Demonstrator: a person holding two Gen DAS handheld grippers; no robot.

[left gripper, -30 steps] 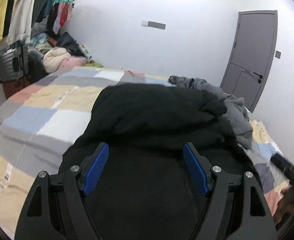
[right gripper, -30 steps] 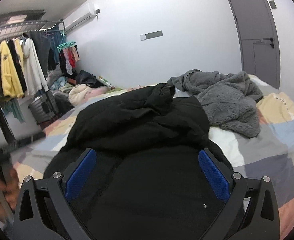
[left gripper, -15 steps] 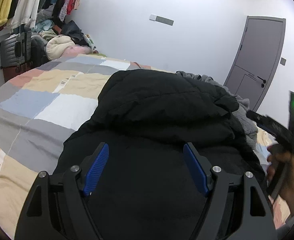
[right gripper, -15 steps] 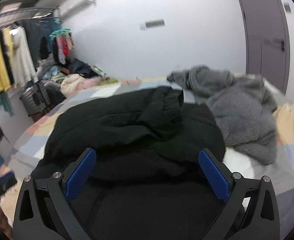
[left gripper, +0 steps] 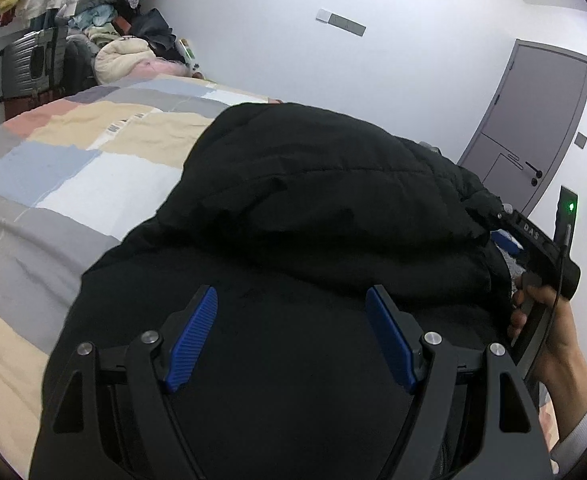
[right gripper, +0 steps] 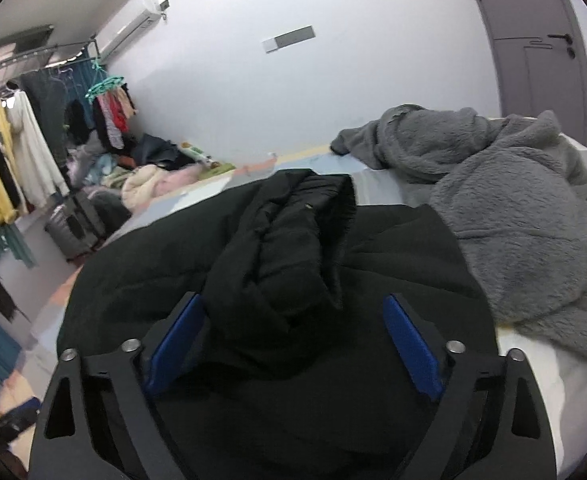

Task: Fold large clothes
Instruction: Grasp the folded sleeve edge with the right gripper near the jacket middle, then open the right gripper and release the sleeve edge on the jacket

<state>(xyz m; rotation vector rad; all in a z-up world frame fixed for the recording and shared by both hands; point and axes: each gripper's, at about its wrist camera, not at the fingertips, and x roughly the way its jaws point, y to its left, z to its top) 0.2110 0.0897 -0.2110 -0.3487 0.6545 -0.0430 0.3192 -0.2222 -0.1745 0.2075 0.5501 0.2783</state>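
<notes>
A black puffy jacket (left gripper: 313,200) lies heaped on the patchwork bedspread (left gripper: 73,168). My left gripper (left gripper: 289,336) hovers open over the jacket's near, flatter part, with nothing between its blue pads. In the right wrist view a bunched fold of the same jacket (right gripper: 285,240) runs back between the jaws of my right gripper (right gripper: 293,346). Those jaws are closing. The fold hides part of the left pad and stands clear of the right one. A hand (left gripper: 549,320) holding that tool shows at the jacket's right edge.
A grey fleece garment (right gripper: 513,220) lies crumpled on the bed to the right of the jacket. Beyond the bed's left side are a clothes rack (right gripper: 5,160), a suitcase (left gripper: 33,64) and a pile of clothes (right gripper: 153,176). A grey door (left gripper: 533,120) stands at the far right.
The left gripper has sunk closer to the jacket. The right gripper moved left over the jacket's bunched fold, and its jaws have narrowed around it. The hand with that tool came up at the jacket's right edge.
</notes>
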